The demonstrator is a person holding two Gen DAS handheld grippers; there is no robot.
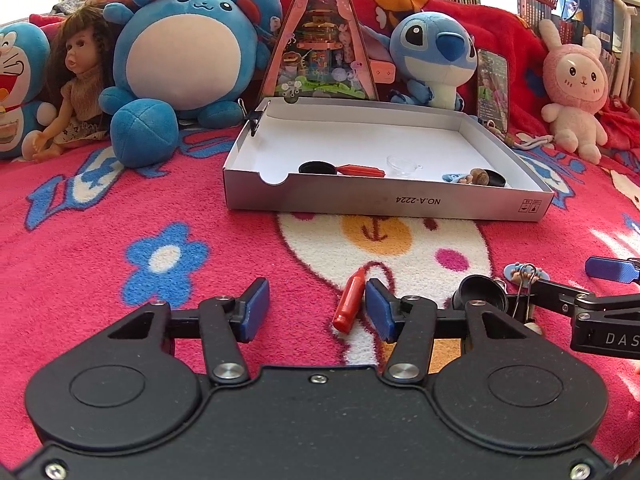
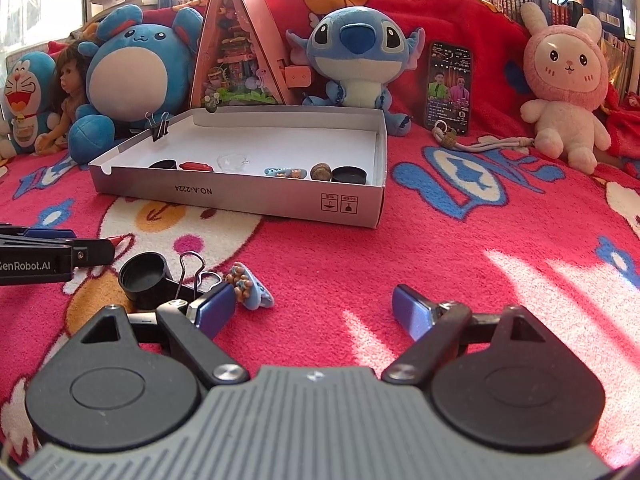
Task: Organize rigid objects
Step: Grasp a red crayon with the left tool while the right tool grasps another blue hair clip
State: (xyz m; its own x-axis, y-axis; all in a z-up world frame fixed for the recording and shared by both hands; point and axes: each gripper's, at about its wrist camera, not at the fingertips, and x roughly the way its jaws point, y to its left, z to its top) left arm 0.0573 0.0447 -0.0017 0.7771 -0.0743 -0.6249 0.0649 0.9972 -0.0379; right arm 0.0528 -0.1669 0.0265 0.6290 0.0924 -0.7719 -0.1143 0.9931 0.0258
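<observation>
Low over fuzzy pink blanket (image 1: 120, 208), left gripper (image 1: 316, 308) spread, glossy red bullet-shaped piece (image 1: 352, 300) between pads, right gripper (image 2: 316, 312) wide, empty, phone screen (image 2: 448, 88) readable only from right wrist.

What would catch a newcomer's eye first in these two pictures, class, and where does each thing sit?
A row of plush toys lines the back, led by a round blue plush on the left and a pink rabbit plush on the right. In the middle, on the bright pink blanket, lies a shallow grey box with small items inside. Nearest, the left gripper stands over the blanket, a red crayon-shaped piece lying at its right pad.
</observation>
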